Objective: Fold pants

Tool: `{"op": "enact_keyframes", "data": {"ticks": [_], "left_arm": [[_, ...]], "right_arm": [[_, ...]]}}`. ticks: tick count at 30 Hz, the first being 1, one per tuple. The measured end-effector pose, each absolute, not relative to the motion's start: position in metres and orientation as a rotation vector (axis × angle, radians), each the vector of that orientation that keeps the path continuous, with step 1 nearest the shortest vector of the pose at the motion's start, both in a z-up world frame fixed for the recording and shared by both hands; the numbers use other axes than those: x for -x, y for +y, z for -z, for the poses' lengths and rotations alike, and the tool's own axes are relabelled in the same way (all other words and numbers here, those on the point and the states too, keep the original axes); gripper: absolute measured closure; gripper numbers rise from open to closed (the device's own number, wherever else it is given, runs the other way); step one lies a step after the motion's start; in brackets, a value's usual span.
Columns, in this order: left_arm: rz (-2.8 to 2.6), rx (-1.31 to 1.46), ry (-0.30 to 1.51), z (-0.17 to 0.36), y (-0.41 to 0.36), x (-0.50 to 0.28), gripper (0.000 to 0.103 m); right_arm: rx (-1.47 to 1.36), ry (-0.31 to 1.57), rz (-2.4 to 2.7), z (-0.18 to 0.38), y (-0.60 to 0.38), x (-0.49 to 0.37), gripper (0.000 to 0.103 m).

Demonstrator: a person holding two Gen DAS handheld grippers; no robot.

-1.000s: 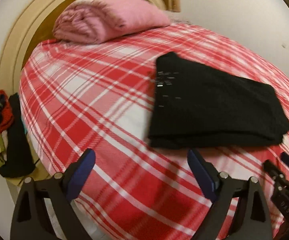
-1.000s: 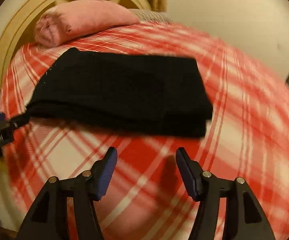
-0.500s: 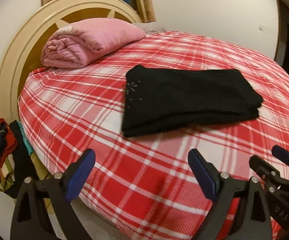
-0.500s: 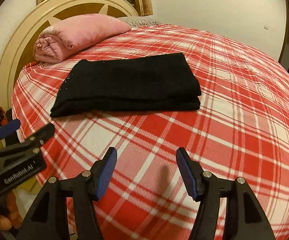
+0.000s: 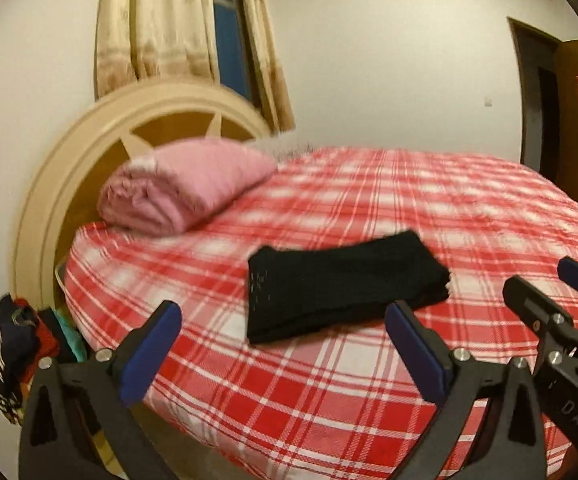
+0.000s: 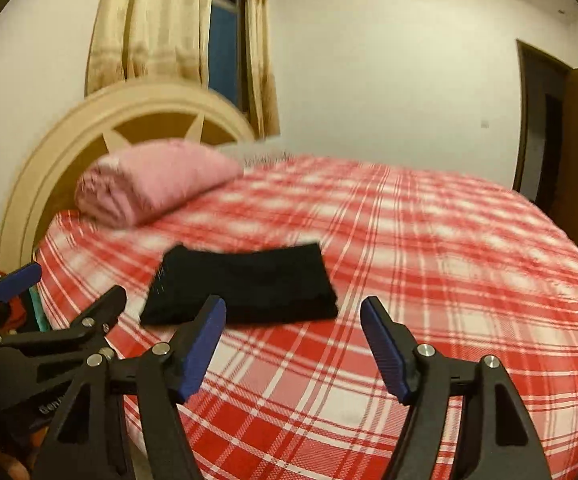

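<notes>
A: Two grippers, both empty. The left gripper (image 5: 283, 344) and the right gripper (image 6: 293, 340) hang over the near edge of the bed (image 5: 329, 400), and the black pants (image 5: 345, 288) lie on the red plaid cover ahead of them as a flat folded stack.

B: So what could go wrong from here?

A: My guess is little remains beyond a tidy-up, so the risk is undoing good work. The stack's right end (image 5: 441, 284) shows several loose layers; a pad dragged across the top would likely slide the upper layers off the lower ones. A pinch that catches only the top layer would peel the fold open when lifted.

B: And the bed itself?

A: Soft cloth on soft cloth. Pressing down could bunch the plaid cover under the stack and skew it. The pants also sit nearer the near edge than the middle, so a sideways nudge could carry them toward the drop.

B: How do the jaws stand?

A: Wide apart on both, blue pads (image 6: 205, 344) facing each other across a broad gap with only the cover seen between them. Neither touches the pants, the bed or the other gripper, as far as I can judge.

B: Anything else nearby?

A: A rolled pink blanket (image 6: 153, 184) at the far left by the headboard (image 6: 69, 148), well apart from the pants.
</notes>
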State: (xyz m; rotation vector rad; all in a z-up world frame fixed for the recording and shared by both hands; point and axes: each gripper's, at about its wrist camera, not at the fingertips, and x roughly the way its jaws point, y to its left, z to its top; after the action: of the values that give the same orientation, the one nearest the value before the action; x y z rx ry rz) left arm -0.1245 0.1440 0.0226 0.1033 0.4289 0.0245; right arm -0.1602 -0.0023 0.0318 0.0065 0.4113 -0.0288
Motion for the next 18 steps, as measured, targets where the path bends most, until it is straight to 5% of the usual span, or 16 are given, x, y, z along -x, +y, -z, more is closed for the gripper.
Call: {"op": "enact_keyframes", "data": {"ticks": [18], "left_arm": [[-0.035,-0.059,0.342,-0.049,0.149,0.148,0.0]], "right_arm": [[-0.067,0.266,0.028,-0.07,-0.008,0.205,0.023]]}}
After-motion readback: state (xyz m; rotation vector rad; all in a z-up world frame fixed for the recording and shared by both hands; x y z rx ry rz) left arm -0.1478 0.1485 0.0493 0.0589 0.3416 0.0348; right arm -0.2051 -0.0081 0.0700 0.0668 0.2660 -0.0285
